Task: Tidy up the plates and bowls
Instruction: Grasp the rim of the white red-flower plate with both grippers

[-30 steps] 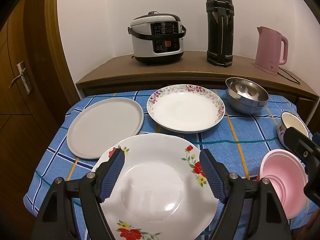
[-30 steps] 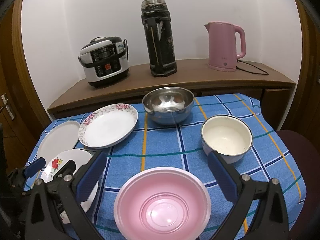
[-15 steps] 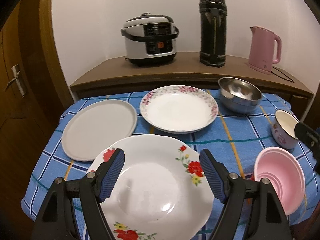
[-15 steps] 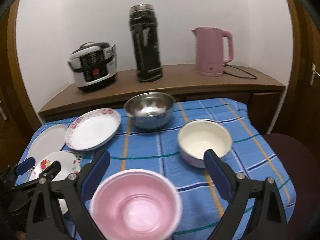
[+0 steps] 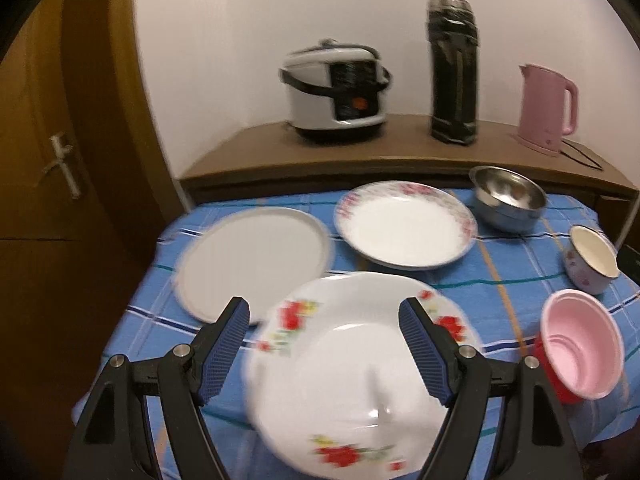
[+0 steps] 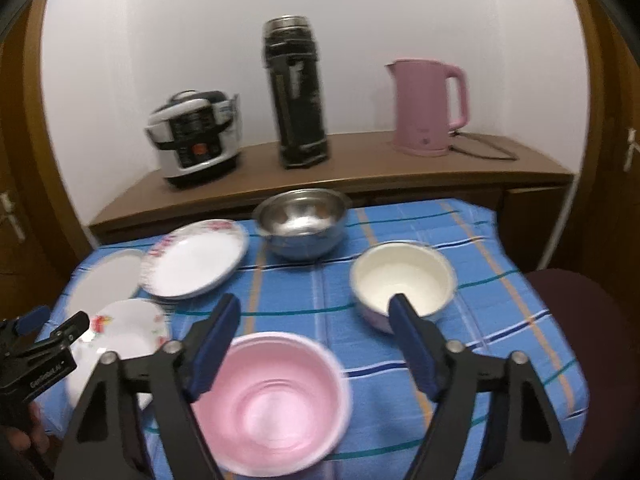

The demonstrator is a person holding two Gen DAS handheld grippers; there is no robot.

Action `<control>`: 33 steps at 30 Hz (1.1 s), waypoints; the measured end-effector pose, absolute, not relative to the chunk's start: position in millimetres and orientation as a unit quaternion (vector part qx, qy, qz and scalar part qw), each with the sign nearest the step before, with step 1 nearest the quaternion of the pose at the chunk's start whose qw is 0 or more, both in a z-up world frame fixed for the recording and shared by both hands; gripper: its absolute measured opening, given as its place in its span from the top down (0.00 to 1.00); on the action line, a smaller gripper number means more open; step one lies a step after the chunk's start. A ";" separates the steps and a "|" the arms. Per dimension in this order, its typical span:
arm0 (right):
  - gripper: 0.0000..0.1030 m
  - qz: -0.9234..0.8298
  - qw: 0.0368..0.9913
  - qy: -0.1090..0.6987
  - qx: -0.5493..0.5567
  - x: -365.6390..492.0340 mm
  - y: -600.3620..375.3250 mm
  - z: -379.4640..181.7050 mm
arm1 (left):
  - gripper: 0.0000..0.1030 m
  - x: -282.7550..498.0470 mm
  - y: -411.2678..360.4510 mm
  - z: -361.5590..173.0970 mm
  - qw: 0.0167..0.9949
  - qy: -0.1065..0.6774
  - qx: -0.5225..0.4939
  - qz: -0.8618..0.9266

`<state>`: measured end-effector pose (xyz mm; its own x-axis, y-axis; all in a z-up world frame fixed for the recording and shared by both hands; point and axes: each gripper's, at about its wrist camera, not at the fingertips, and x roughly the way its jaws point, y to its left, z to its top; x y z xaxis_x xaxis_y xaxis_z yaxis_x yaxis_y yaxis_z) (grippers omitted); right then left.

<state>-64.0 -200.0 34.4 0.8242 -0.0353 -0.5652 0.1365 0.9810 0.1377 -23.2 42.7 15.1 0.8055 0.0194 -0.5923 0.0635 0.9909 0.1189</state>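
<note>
Hardly begun, as it seems: no stacking yet, three plates and three bowls apart on the bench [image 6: 460, 236] with blue checked cloth. Left gripper [image 5: 324, 320] with jaws wide over the glossy white plate with red flowers [image 5: 360, 380] at the near left corner, pads clear of it. Right gripper [image 6: 316, 312] with jaws half wide, just closing, the smooth pink plastic bowl [image 6: 272, 400] low between them at the near edge, seemingly not pinched. Still to gather: matte grey flat plate [image 5: 248, 260], pink-rimmed deep plate [image 5: 404, 224], shiny steel bowl [image 5: 508, 196], cream enamel bowl [image 5: 592, 260].

Motion blur smears the red-flowered plate [image 5: 352, 368], whose near rim runs off the bottom edge. The pink bowl [image 6: 272, 400] is blurred too, its base hidden below the frame
</note>
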 end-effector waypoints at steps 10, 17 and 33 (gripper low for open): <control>0.40 0.086 0.934 0.340 0.070 -29.8 -127.4 13.9 | 0.23 -24.7 102.8 -0.6 0.938 0.345 0.022 0.022; 0.50 0.116 0.918 0.377 0.042 -3.0 -96.3 -3.9 | 0.23 -21.4 119.8 -17.2 0.927 0.373 -0.032 0.015; 0.64 0.127 0.887 0.443 -0.007 42.2 -76.5 -40.7 | 0.35 2.2 112.1 -41.5 0.915 0.401 -0.050 0.001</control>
